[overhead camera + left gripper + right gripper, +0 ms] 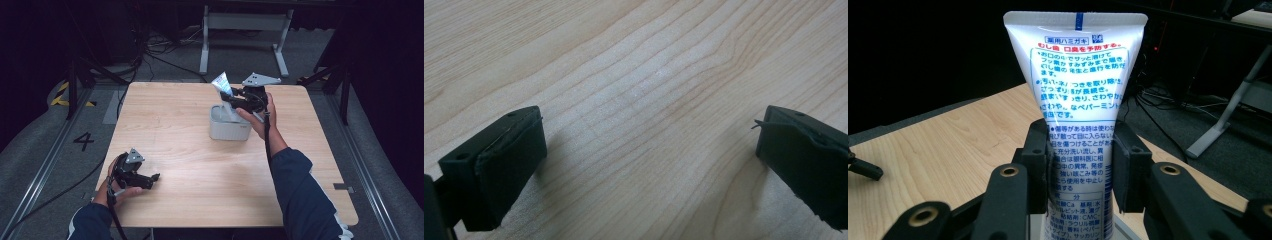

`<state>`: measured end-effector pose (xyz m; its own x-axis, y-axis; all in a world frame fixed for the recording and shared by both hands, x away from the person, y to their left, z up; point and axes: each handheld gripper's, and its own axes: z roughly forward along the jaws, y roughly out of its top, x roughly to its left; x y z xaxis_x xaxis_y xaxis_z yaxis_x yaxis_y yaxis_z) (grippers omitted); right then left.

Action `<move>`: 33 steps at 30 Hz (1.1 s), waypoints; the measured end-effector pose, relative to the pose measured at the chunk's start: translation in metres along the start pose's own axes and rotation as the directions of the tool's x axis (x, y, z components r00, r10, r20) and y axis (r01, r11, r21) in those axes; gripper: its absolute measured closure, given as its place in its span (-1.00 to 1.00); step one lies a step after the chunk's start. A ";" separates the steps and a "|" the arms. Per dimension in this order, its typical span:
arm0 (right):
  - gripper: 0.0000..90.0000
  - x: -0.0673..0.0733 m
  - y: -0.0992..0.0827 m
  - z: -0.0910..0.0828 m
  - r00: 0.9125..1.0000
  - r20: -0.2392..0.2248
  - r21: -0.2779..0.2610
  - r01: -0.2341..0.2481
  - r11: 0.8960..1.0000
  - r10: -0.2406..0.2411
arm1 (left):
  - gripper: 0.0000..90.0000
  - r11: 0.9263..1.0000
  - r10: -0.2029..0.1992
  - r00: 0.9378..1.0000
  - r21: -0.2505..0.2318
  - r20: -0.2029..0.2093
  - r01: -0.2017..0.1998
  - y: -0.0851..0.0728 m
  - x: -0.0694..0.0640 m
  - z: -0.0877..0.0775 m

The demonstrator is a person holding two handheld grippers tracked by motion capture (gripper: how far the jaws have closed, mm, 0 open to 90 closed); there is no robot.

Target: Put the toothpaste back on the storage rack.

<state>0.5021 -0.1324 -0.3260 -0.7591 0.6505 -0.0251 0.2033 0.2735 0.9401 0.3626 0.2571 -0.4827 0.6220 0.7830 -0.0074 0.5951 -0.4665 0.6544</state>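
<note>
The toothpaste tube [1075,100] stands upright in the middle of the right gripper view, white with blue and red print and its flat crimped end at the top of the frame. That view gives the print and the grip up close, which the high view cannot: there the tube [222,84] is only a small pale wedge just above the centre of the frame. The high view in turn gives the setting, with the tube's lower part over a grey box [218,127] that sits on the wooden table [200,170] right of centre.

The right gripper [1080,167] is clamped on the tube, one black jaw pressed against each side of its lower half (the tube's bottom end runs off the lower edge of that frame). In the high view this gripper [239,102] sits in the person's hand just right of the tube, above the box.

The left gripper [150,179] rests at the lower left of the high view, well apart from tube and box. In its own view the left gripper [649,145] has its jaws spread wide, with bare wood grain between them and nothing held.
</note>
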 end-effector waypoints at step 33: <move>0.45 -0.015 -0.018 0.020 1.000 0.012 0.013 0.007 1.000 -0.007 | -0.99 1.000 0.009 1.000 -0.001 0.002 -0.009 0.000 0.000 0.000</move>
<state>0.5219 -0.1330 -0.3488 -0.7531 0.6569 -0.0362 0.2061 0.2878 0.9353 0.3629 0.2573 -0.4827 0.6282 0.7780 -0.0027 0.5890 -0.4733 0.6551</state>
